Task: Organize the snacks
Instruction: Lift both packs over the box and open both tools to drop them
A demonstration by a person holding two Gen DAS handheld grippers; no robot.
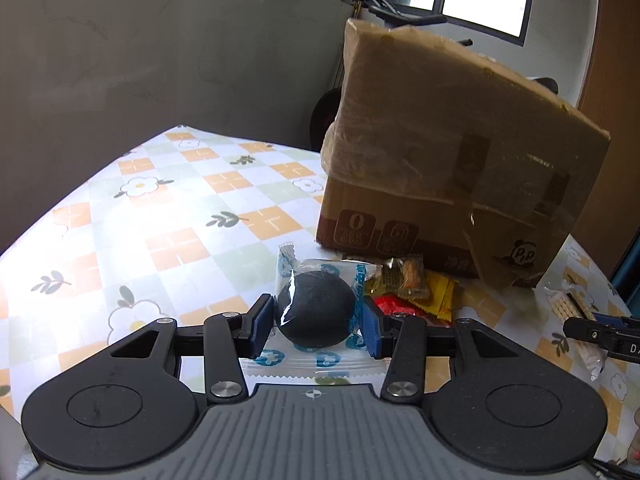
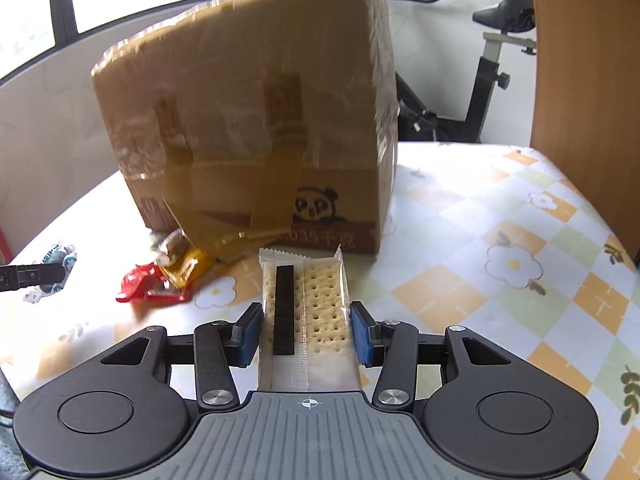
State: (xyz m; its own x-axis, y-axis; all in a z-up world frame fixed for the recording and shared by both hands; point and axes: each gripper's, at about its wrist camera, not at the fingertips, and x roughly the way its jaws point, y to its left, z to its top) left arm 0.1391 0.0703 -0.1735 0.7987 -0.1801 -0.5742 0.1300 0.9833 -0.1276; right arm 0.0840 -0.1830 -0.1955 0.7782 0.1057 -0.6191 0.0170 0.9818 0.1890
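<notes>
My left gripper [image 1: 316, 322] is shut on a round black snack [image 1: 316, 308] in a clear wrapper with blue print, held a little above the table. The right gripper [image 2: 306, 332] is shut on a long packet of crackers [image 2: 324, 300] with a dark filling strip, its far end pointing at the cardboard box [image 2: 248, 120]. A red wrapper [image 2: 148, 284] and a yellow wrapper [image 2: 192, 268] lie at the box's foot. In the left wrist view the same box [image 1: 440, 152] stands ahead on the right, with the red wrapper [image 1: 400, 304] and yellow wrapper [image 1: 436, 292] just behind the black snack.
A checked flower tablecloth [image 1: 180, 208] covers the table, which ends at a grey wall on the left. The tall taped box leans over the small wrappers. An exercise bike [image 2: 488, 60] stands behind the table and a wooden panel [image 2: 580, 80] rises at the right.
</notes>
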